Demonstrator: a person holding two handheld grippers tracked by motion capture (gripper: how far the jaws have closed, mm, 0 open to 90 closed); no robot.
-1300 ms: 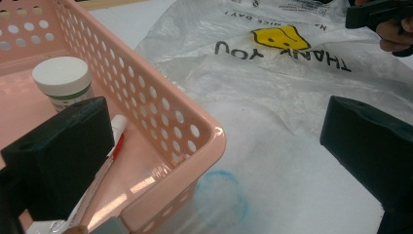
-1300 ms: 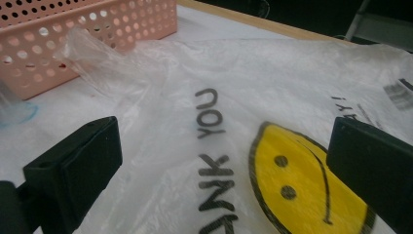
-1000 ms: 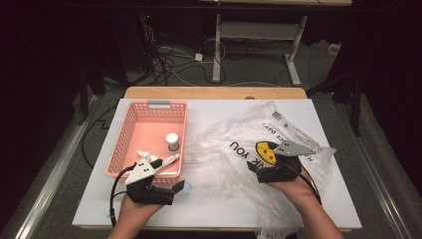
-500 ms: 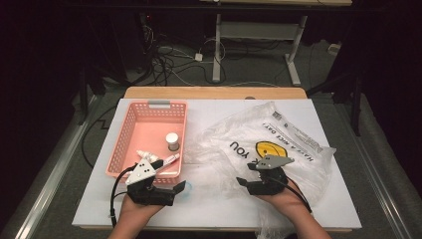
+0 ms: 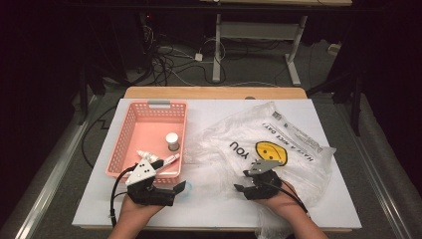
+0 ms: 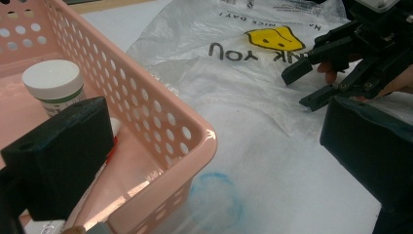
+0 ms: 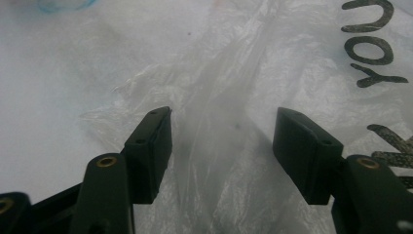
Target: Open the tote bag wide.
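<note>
Right gripper point(image 5: 245, 185), fingers apart, straddles an ungrasped fold of the plastic bag point(image 7: 219, 146); left gripper point(image 5: 175, 189) waits likewise apart

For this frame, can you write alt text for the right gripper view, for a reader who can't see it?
The right gripper hovers with its two black jaws open on either side of a raised fold of a clear plastic bag lying on a white table. Black printed letters on the bag run down the right edge, and a faint blue ring mark shows at top left.
</note>
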